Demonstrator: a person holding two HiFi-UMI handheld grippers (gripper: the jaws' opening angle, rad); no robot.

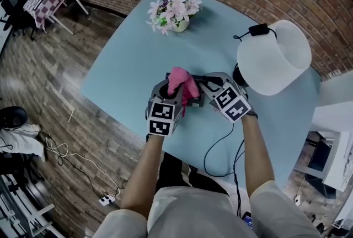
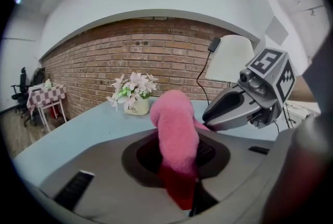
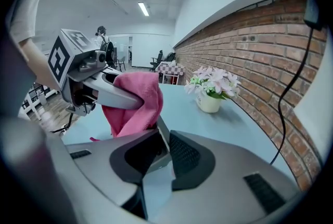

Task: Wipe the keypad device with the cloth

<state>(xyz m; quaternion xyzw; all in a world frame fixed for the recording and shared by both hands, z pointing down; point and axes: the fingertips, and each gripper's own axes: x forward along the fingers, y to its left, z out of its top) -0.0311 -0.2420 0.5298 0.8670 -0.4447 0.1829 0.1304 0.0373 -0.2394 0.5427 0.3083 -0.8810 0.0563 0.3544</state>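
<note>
Your left claw (image 1: pixel 172 96) clamps pink cloth (image 1: pixel 182 83). Your right claw (image 1: pixel 205 90) pinches keypad device (image 3: pixel 163 134) edge-on over counter (image 1: pixel 127 60). Cloth meets device's upper edge. Wiping seems underway; remaining share unclear.

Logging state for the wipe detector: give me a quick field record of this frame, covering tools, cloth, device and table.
left tool: shut on pink cloth
right tool: shut on keypad device, seen edge-on
contact: cloth meets the device's far edge
table: light blue
also on table: flower pot, white lamp
</note>
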